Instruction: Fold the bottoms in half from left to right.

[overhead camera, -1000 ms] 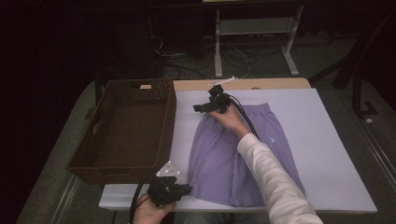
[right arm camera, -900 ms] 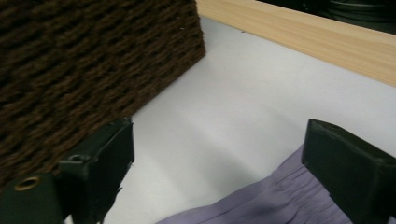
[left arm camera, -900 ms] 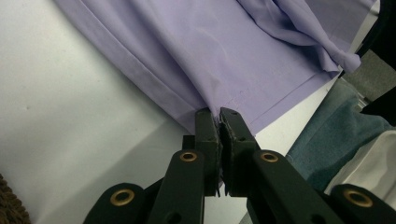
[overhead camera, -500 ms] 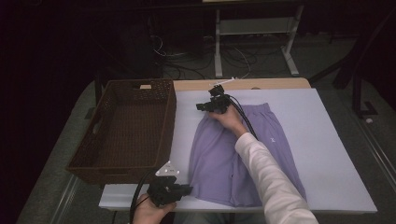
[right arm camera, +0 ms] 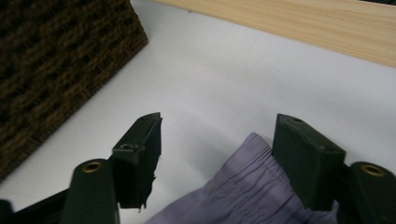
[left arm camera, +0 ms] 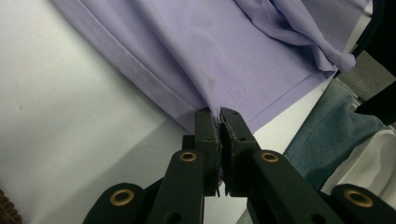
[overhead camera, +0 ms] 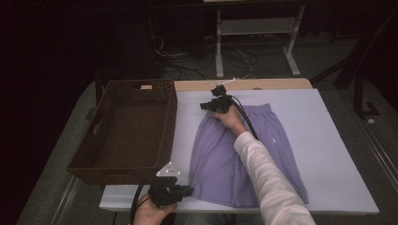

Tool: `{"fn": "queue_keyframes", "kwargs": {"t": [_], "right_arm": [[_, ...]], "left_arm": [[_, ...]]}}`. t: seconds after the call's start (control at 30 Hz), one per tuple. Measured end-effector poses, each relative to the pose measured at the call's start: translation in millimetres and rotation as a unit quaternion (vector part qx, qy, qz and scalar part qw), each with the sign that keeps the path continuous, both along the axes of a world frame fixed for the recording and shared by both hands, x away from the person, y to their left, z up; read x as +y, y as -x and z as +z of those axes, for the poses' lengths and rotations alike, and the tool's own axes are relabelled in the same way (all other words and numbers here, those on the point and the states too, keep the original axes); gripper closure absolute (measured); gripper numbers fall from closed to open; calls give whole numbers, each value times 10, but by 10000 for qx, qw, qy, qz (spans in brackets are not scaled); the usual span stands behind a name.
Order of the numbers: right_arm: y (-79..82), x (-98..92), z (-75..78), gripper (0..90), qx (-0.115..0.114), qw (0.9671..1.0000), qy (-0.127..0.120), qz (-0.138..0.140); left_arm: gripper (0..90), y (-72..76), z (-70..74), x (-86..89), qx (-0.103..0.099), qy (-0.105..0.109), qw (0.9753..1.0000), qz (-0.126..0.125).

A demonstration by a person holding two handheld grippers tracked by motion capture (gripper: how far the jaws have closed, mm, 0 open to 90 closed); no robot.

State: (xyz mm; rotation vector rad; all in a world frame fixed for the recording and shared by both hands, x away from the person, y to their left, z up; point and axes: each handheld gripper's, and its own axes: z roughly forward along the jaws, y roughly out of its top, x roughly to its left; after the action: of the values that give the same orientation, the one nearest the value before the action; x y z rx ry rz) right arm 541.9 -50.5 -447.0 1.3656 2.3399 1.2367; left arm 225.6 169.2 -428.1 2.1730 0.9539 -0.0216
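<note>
Lilac shorts point(overhead camera: 244, 150) lie flat on the white table cover point(overhead camera: 328, 140), waistband at the far end. My left gripper point(overhead camera: 187, 190) is at the near left hem corner, shut on the shorts' hem point(left arm camera: 212, 100), jaws pinched together on the fabric. My right gripper point(overhead camera: 206, 106) is at the far left corner of the waistband, jaws open wide. The elastic waistband corner point(right arm camera: 252, 161) lies between the two jaws, touching neither clearly.
A dark wicker basket point(overhead camera: 126, 129) stands left of the shorts; its wall point(right arm camera: 51, 60) is close to my right gripper. A bare wooden strip point(overhead camera: 263, 84) runs along the table's far edge. The person's white sleeve point(overhead camera: 267, 178) crosses the shorts.
The right gripper has edged slightly along the waistband corner. The left gripper has stayed at the hem.
</note>
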Motion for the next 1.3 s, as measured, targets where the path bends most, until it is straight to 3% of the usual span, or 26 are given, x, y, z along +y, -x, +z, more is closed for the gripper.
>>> {"fn": "queue_keyframes", "kwargs": {"t": [0.43, 0.63, 0.83, 0.97, 1.17, 1.3], "right_arm": [[-38, 9, -101, 521, -126, 9997, 150, -121], [-6, 46, -94, 679, -414, 9967, 686, -128], [-8, 46, -71, 822, -382, 9959, 802, -189], [-21, 24, -27, 846, -310, 9967, 722, -218], [-58, -124, 125, 849, -189, 9991, 133, -363], [-61, -226, 277, 849, -202, 9990, -66, -394]], "left_arm": [[856, -2, 0, -7, 14, 7, 10000, -51], [858, 1, 2, -14, 8, 73, 9999, -80], [867, 5, 9, -16, -21, 125, 9998, -118], [876, 6, 20, -10, -18, 209, 9997, -160], [883, 38, 65, -33, -175, 440, 9984, -319], [888, 51, 99, -65, -249, 633, 9968, -422]]}}
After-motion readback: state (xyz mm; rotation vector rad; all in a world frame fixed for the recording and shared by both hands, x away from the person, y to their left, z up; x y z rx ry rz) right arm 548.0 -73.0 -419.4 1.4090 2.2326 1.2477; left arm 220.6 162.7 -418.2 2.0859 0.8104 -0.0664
